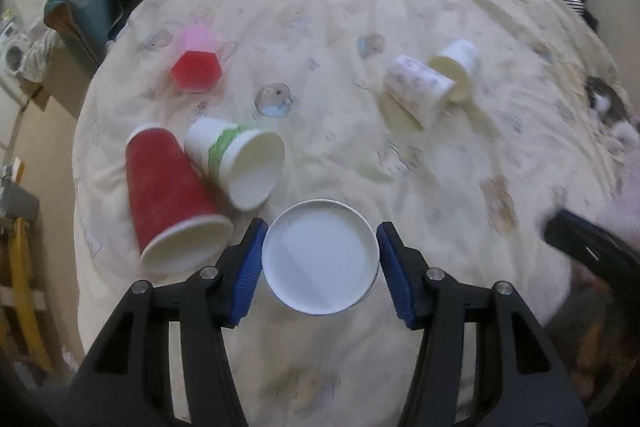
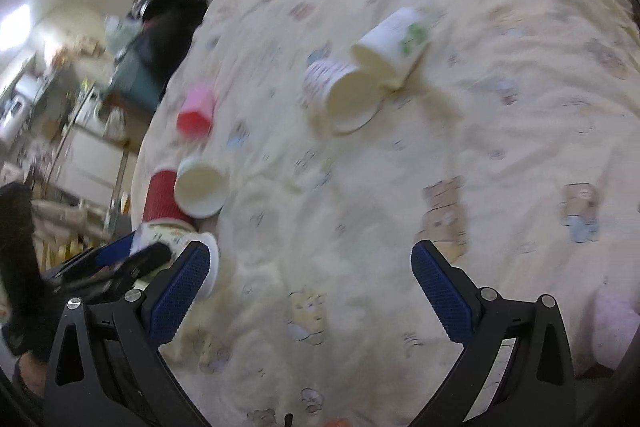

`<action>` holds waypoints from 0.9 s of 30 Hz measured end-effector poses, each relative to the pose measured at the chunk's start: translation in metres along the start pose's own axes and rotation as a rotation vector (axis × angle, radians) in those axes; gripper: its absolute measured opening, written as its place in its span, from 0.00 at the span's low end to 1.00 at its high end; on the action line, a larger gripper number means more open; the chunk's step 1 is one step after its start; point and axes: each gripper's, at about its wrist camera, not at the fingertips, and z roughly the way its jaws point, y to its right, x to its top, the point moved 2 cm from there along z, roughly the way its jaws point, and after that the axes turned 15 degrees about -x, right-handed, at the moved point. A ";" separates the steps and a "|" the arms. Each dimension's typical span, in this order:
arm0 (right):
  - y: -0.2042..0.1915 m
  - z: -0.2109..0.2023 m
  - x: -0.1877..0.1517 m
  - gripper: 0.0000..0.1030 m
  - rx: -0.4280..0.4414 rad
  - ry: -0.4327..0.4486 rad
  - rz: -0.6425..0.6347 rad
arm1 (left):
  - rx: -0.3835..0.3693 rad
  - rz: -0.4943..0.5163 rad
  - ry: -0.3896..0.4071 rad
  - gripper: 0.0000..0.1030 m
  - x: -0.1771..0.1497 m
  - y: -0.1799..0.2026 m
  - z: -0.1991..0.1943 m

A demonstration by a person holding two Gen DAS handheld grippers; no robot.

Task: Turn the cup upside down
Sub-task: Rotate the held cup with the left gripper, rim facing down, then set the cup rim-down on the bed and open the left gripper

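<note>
Cream bedspread (image 1: 360, 7) printed with cartoon bears; red cup (image 1: 168, 187), pink cup (image 1: 196, 63), green-banded white cup (image 1: 236, 159).

Left gripper (image 1: 320, 259): black arms low in the left wrist view, blue pads (image 1: 248, 267) to either side of a white cup (image 1: 320, 263), left pad against its wall, right pad at its rim; contact on the right not fully clear. Right gripper (image 2: 310, 287): jaws spread wide, blue pads (image 2: 180, 291) well apart, nothing between them. Left gripper also visible at the left edge of the right wrist view.
</note>
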 end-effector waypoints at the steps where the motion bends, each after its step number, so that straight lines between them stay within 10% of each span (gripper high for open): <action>1: 0.007 -0.002 0.000 1.00 0.001 0.001 0.020 | 0.012 -0.008 -0.008 0.50 0.003 0.001 0.009; 24: 0.034 -0.010 0.008 1.00 0.107 -0.017 0.134 | 0.109 -0.041 -0.099 0.52 0.016 0.012 0.080; 27: 0.034 -0.010 0.007 1.00 0.107 -0.016 0.133 | 0.107 -0.041 -0.103 0.69 0.014 0.012 0.078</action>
